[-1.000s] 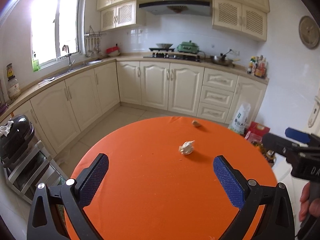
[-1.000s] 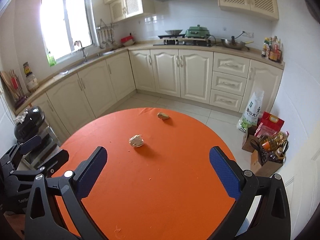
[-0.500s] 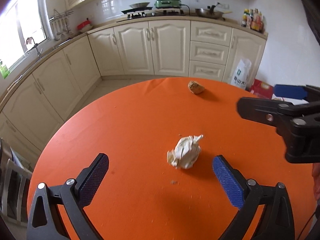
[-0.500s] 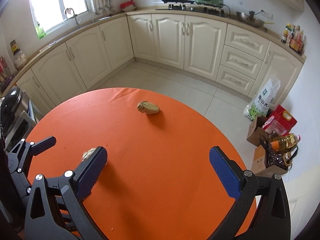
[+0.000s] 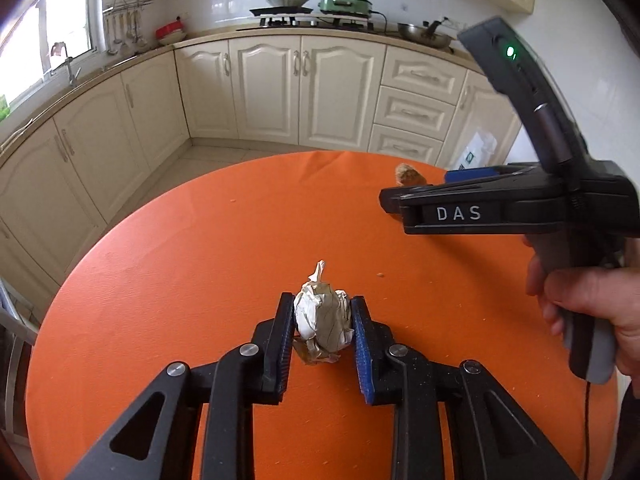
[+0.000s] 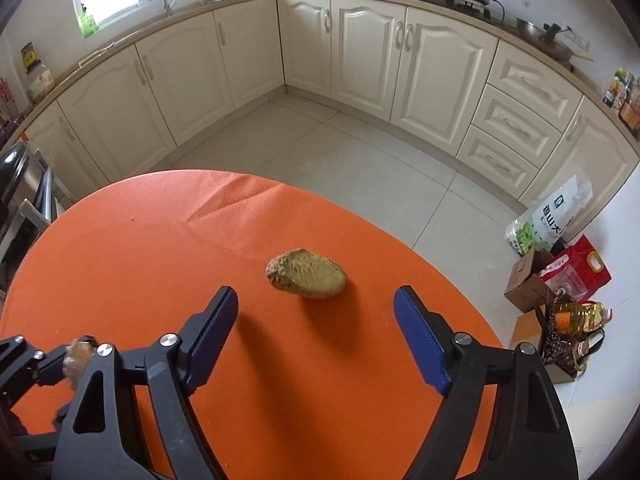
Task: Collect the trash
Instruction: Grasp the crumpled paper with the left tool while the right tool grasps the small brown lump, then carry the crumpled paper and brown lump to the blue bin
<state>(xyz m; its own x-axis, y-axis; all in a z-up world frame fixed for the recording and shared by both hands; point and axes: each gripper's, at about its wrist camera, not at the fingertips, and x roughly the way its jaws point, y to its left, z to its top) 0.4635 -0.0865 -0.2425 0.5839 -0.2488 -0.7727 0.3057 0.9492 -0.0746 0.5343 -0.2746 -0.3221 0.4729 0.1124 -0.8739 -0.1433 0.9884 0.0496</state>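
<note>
A crumpled paper ball (image 5: pixel 324 320) lies on the round orange table (image 5: pixel 180 272). My left gripper (image 5: pixel 322 303) is closing on it, and both blue pads press its sides. It shows again at the lower left of the right wrist view, paper ball (image 6: pixel 78 362) between those fingers. A brown lump (image 6: pixel 306 274) sits near the table's far edge. My right gripper (image 6: pixel 314 300) hovers just short of it, jaws closing. The lump lies ahead between the fingertips, untouched. In the left wrist view the right gripper (image 5: pixel 416 190) reaches toward the brown lump (image 5: pixel 408 174).
A person's hand (image 5: pixel 592 304) holds the right gripper's handle. Cream cabinets (image 6: pixel 360 48) ring the tiled floor (image 6: pixel 340 160) beyond the table. A rice bag, boxes (image 6: pixel 528 280) and an oil bottle (image 6: pixel 580 314) stand on the floor at right. A dark appliance (image 6: pixel 16 184) stands at left.
Both grippers moved forward and down toward the table. The left jaws closed from wide open onto the paper ball. The right jaws narrowed around the brown lump, which now sits close.
</note>
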